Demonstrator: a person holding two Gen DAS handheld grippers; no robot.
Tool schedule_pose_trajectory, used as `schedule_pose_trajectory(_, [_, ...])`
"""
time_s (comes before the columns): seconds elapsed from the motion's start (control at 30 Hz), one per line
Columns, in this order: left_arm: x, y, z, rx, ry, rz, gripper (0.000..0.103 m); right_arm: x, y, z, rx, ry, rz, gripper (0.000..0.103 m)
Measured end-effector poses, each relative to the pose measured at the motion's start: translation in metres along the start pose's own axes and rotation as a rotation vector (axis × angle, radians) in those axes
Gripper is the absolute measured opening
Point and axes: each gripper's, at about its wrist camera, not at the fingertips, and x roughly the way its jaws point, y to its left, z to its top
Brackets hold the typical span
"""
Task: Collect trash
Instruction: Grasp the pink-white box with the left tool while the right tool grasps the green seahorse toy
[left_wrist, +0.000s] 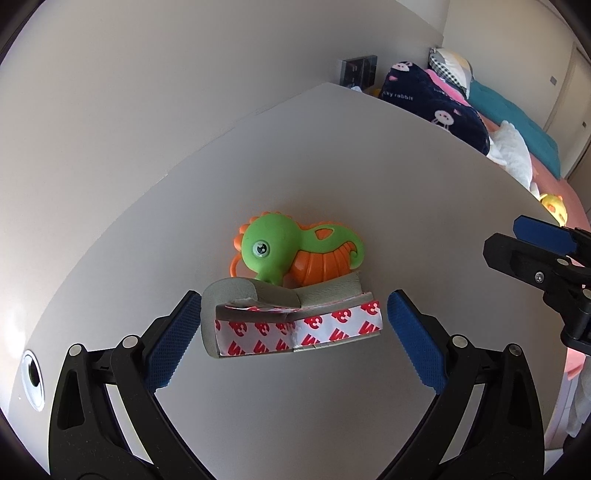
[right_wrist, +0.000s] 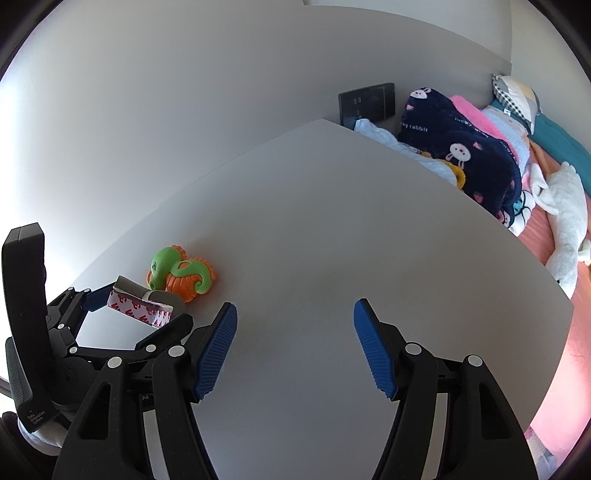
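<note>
nothing looks collected yet: the left gripper (left_wrist: 291, 325) stands wide open around the foam strip (left_wrist: 295, 317) (just beside the seahorse toy (left_wrist: 295, 251)) on the table (left_wrist: 332, 166), untouched; the right gripper (right_wrist: 295, 350) hangs open, empty.

Both wrist views look steeply down along their fingers, close over the white bench (left_wrist: 332, 166). They share the seahorse toy (left_wrist: 295, 251), the foam strip (left_wrist: 295, 325) and the bed (right_wrist: 546, 229) beyond.

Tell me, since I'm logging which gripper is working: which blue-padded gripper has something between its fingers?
The left gripper: its open jaws flank the grey foam strip with red-printed backing. The right gripper has only bare white table between its pads.
</note>
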Motion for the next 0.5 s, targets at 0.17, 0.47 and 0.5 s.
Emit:
schedule_pose_trajectory(0.17, [0.003, 0.008, 0.000, -0.014, 0.001, -0.029, 0.076, 0.008, 0.010, 0.005, -0.020, 0.007, 0.009, 0.067])
schedule_pose_trajectory(0.47, [-0.019, 0.044, -0.010, -0.079, -0.042, 0.033, 0.073, 0.026, 0.034, 0.009, -0.069, 0.033, 0.039, 0.067])
schedule_pose_trajectory(0.5, [-0.021, 0.048, -0.011, -0.085, -0.043, 0.046, 0.073, 0.028, 0.038, 0.010, -0.076, 0.036, 0.045, 0.067])
